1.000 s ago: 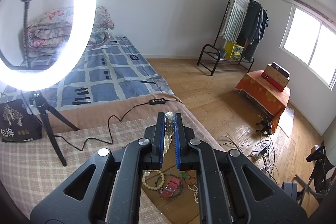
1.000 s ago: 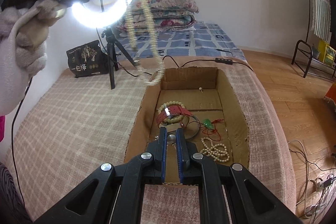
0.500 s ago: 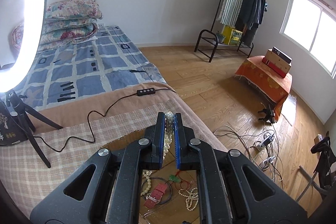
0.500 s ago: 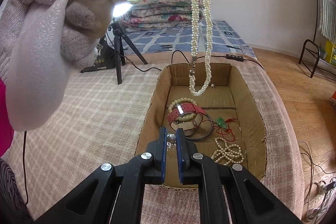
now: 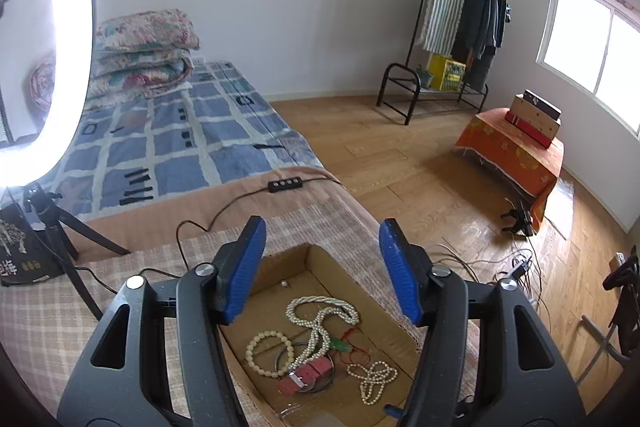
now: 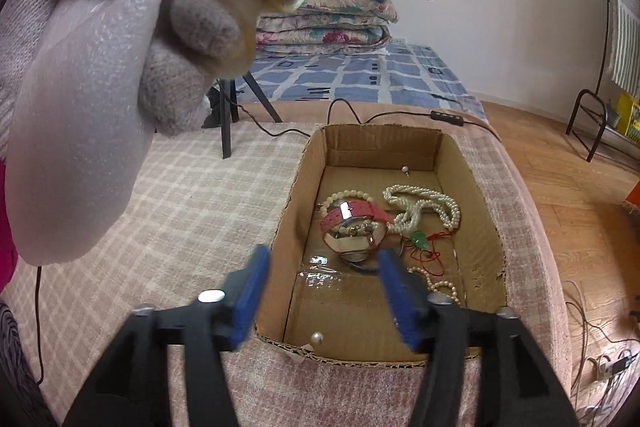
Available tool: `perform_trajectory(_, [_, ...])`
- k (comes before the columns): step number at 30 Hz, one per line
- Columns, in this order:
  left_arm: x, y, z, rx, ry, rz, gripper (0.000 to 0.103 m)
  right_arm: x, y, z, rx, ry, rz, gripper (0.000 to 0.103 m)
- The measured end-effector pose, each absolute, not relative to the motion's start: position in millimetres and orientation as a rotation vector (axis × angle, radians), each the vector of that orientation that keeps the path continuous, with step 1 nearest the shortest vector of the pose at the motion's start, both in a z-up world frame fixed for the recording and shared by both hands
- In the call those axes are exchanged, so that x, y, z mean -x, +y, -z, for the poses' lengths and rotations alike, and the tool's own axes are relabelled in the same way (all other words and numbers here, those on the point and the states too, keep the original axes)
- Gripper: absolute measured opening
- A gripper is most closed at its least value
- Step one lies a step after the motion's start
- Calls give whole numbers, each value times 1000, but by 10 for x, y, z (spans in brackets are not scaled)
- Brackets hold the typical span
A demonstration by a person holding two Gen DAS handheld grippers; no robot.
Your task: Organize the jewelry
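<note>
Jewelry in one cardboard box: two pearl strands, one bead bracelet, one pink watch; left gripper and right gripper both gape wide, empty.

Your left gripper and right gripper share black speckled frames, silver screws and ribbed blue finger pads; your left hand wears a grey knit glove, a magenta sleeve edge beside it.
</note>
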State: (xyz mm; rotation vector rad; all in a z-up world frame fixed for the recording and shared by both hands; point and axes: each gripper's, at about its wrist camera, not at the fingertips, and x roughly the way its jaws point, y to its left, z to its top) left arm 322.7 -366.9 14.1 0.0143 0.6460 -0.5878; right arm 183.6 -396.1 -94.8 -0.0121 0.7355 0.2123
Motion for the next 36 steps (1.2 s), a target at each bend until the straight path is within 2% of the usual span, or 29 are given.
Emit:
perform_trajectory(2, [-3239,-3623,-159,-9,654,587,62,-1816,-3947,913,26,721,-196,85])
perform_trajectory(4, [-3239,-3581,-171,-5,654,580,68,-1799,-3945,891,35,710,-178,95])
perform_trajectory(7, [-3203,-3536,-200,-4,648,575,71,-1791,-3923,873,50,713,-171,101])
perform_trajectory(10, [-3163,-3510,-235,-14,644,569,72,-1797,-3890,862,75,715,-158,102])
perform_trajectory(14, [-3100,-3451,-303,-19,629,557,78,-1756,-3864,809,97,712,-129,103])
perform_trajectory(36, [-2530,-2579,-773,-7,557,475,79,-1421,-3733,192,73,635,-17,103])
